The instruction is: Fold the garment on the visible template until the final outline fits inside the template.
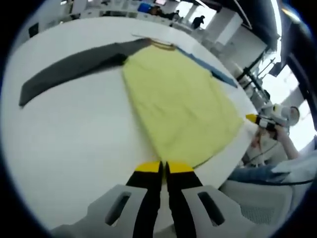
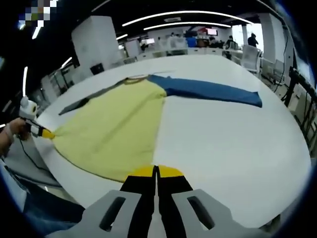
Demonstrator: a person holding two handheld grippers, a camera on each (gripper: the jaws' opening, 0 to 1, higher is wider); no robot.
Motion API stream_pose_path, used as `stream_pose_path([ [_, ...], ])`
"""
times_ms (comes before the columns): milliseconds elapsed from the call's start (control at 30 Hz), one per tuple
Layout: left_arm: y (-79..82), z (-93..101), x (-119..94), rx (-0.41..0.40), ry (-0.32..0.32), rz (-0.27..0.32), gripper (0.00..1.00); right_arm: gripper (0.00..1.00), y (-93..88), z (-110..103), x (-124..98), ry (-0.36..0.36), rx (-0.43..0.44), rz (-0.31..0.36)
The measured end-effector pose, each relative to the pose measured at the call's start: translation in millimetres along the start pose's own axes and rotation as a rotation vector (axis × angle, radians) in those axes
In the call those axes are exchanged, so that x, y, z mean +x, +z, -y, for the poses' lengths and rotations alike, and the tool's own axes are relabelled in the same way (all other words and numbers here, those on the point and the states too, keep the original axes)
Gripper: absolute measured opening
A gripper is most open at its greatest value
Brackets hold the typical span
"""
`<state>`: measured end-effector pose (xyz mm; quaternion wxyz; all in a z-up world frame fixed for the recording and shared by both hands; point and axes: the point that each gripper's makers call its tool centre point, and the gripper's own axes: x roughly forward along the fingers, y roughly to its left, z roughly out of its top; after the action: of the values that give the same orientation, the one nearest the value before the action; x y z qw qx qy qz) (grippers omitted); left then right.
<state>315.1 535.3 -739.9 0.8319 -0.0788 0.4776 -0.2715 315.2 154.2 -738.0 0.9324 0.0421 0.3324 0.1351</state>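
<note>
We see the soft yellow garment [image 1: 181, 106] spread flat on the smooth white worktop [image 1: 74, 144], one grey sleeve [image 1: 74, 67] and one blue sleeve [image 2: 210, 90] stretched outward. Our left claw [image 1: 164, 167] and right claw [image 2: 155, 171] each pinch the curved hem, yellow tips pressed together on the cloth.

Two low, near views from opposite hem corners of the same garment [image 1: 178, 99] [image 2: 114, 129], facing across it.
</note>
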Motion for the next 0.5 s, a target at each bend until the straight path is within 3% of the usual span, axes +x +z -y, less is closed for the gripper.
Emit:
stream_pose_path([
  [167,2.8,2.6,-3,0.017,0.008,-0.001,0.00,0.01,5.4,1,-2,-0.013,-0.006,0.012],
  [333,1.6,2.8,-2,0.021,0.013,-0.005,0.00,0.02,-0.3,-4,0,-0.002,0.012,0.025],
  [500,1.2,2.6,-3,0.007,0.008,0.006,0.00,0.17,-12.3,-15,9,0.033,0.021,-0.007],
])
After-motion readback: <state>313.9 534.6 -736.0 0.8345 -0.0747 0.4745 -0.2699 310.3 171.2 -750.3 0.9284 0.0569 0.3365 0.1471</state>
